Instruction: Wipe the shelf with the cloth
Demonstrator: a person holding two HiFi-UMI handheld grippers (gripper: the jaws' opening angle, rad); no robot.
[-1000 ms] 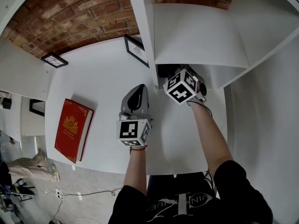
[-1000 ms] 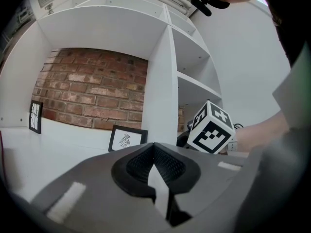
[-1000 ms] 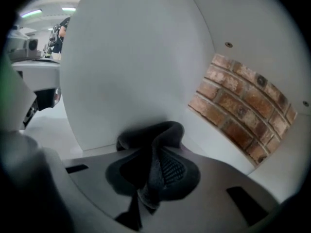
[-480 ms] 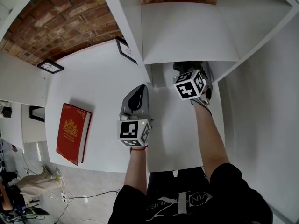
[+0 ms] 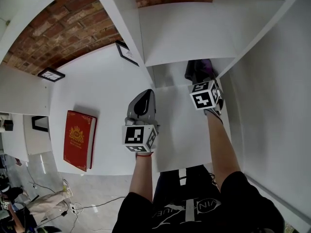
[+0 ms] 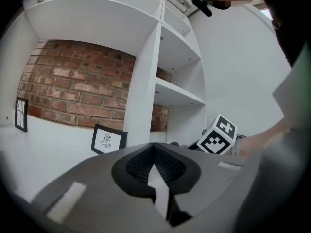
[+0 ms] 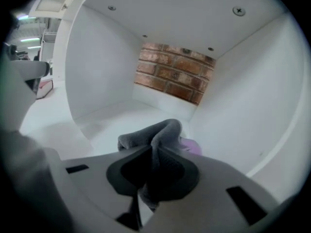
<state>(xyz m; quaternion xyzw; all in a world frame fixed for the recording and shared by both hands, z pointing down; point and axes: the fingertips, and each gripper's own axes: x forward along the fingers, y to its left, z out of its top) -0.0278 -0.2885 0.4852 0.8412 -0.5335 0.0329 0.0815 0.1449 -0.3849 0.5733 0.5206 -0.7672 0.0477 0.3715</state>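
A dark grey cloth (image 5: 196, 69) with a purple patch lies bunched on the floor of the white shelf compartment (image 5: 170, 77), close to its right wall. My right gripper (image 5: 200, 80) is shut on it. In the right gripper view the cloth (image 7: 156, 132) rises out of the closed jaws of that gripper (image 7: 154, 152), with the shelf floor (image 7: 116, 114) beyond. My left gripper (image 5: 145, 94) hovers over the white tabletop in front of the shelf's upright divider, left of the right one. Its jaws (image 6: 154, 149) meet at the tips with nothing between them.
A red book (image 5: 79, 139) lies at the table's left edge. Two small framed pictures (image 5: 125, 52) (image 5: 50, 74) lean on the brick wall. The upright divider (image 5: 121, 23) and the compartment's right wall (image 7: 243, 110) bound the cubby. The right gripper's marker cube (image 6: 218, 135) shows in the left gripper view.
My right gripper has slid the cloth to the right across the shelf floor, from beside the divider toward the right wall. The left gripper has hardly shifted.
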